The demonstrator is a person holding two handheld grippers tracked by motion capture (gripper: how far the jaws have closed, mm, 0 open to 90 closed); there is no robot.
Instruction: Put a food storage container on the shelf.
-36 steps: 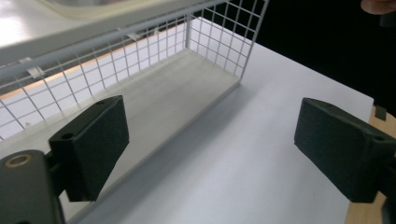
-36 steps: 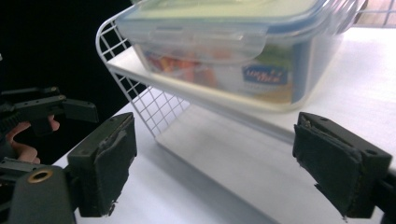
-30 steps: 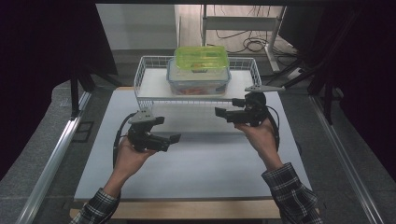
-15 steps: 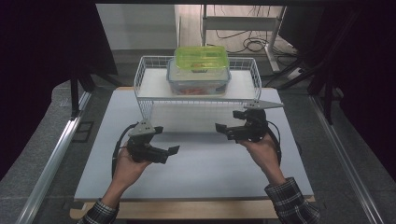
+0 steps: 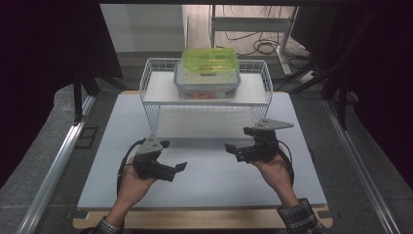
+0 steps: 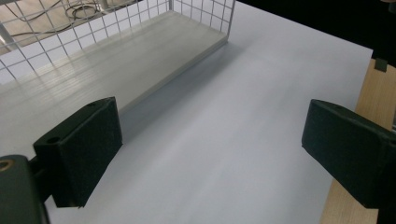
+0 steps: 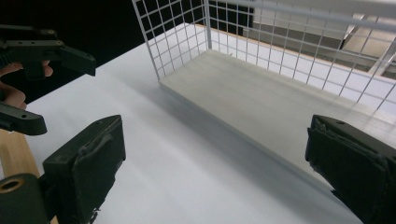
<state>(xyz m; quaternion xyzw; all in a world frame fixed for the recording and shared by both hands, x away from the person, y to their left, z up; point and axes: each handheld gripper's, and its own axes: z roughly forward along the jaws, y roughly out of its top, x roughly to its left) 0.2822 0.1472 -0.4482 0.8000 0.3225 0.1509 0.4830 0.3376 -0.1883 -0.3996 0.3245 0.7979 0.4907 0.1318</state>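
Above the white table (image 5: 204, 183), left gripper (image 5: 176, 169) and right gripper (image 5: 231, 148) hover empty, jaws wide; best approach the lidded container (image 5: 207, 73) symmetrically over the wire rack (image 5: 204, 100).

Both hand-held tools are matte black: the left gripper (image 5: 171, 168) and right gripper (image 5: 237, 149) each carry a grey three-cornered plate on top and trail a black cable. Their jaws end in blocky, dark, rough-faced pads (image 6: 81, 149). Plaid sleeves (image 5: 304, 218) cover the person's wrists
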